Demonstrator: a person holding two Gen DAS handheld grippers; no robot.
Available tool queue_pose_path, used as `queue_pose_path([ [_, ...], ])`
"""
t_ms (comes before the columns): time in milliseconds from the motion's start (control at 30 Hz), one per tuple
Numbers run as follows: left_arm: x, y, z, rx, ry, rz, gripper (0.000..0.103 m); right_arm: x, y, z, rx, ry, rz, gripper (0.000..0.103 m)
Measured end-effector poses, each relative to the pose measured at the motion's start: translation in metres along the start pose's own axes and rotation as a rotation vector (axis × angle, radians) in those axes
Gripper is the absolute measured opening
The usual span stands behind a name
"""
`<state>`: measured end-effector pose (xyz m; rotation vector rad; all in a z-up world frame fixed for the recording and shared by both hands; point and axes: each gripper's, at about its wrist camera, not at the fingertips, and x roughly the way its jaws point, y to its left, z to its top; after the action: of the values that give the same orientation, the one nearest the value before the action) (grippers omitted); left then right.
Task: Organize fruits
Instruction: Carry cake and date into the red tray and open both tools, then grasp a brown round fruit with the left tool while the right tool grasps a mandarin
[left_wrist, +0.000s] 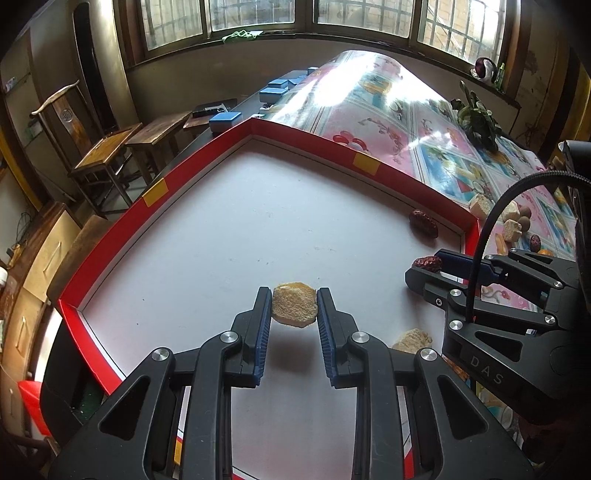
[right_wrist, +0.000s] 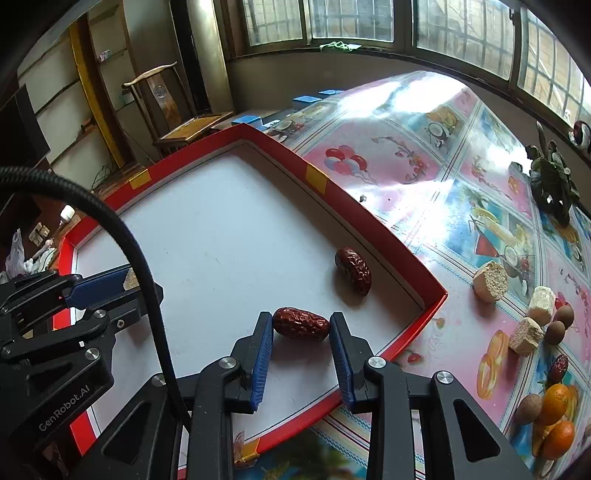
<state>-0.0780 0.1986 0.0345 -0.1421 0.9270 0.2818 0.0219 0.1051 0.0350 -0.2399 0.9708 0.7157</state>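
The left claw (left_wrist: 294, 306) is clenched on a pale fruit slice (left_wrist: 294, 305), held above the red-edged tray (left_wrist: 207, 162), probably to set it down inside. The right claw (right_wrist: 301, 326) grips a red date (right_wrist: 301, 324) just over the tray floor, near another date (right_wrist: 352, 270). More fruit (right_wrist: 554, 406) waits on the counter (right_wrist: 424, 184).

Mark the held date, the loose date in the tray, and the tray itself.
held date (right_wrist: 301, 324), right wrist view, middle of its wrinkled skin
loose date (right_wrist: 352, 270), right wrist view, centre of its top side
tray (right_wrist: 373, 218), right wrist view, red far wall
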Motion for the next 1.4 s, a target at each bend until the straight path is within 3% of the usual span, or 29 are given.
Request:
queue_pose_path([
  [367, 0.005, 0.001, 0.001, -0.034, 0.033, 0.019, 0.024, -0.008, 0.004, -0.002, -0.012, -0.014, 0.03, 0.036],
  [433, 0.004, 0.0, 0.0, -0.035, 0.034, 0.023, 0.028, -0.015, 0.001, -0.004, 0.002, -0.026, 0.032, 0.037],
  [500, 0.002, -0.001, 0.0, -0.04, 0.027, 0.022, 0.045, -0.023, -0.003, -0.005, 0.02, -0.041, 0.039, 0.037],
  [567, -0.002, -0.001, 0.001, -0.048, 0.01, 0.022, 0.055, -0.032, -0.007, -0.007, 0.034, -0.058, 0.042, 0.039],
  [900, -0.02, -0.016, 0.003, -0.034, -0.029, 0.022, 0.055, -0.069, -0.041, -0.035, 0.107, -0.097, 0.002, 0.042],
  [1400, -0.032, -0.084, 0.002, 0.074, -0.035, -0.08, 0.055, -0.106, -0.102, -0.085, 0.242, -0.109, -0.099, 0.043],
])
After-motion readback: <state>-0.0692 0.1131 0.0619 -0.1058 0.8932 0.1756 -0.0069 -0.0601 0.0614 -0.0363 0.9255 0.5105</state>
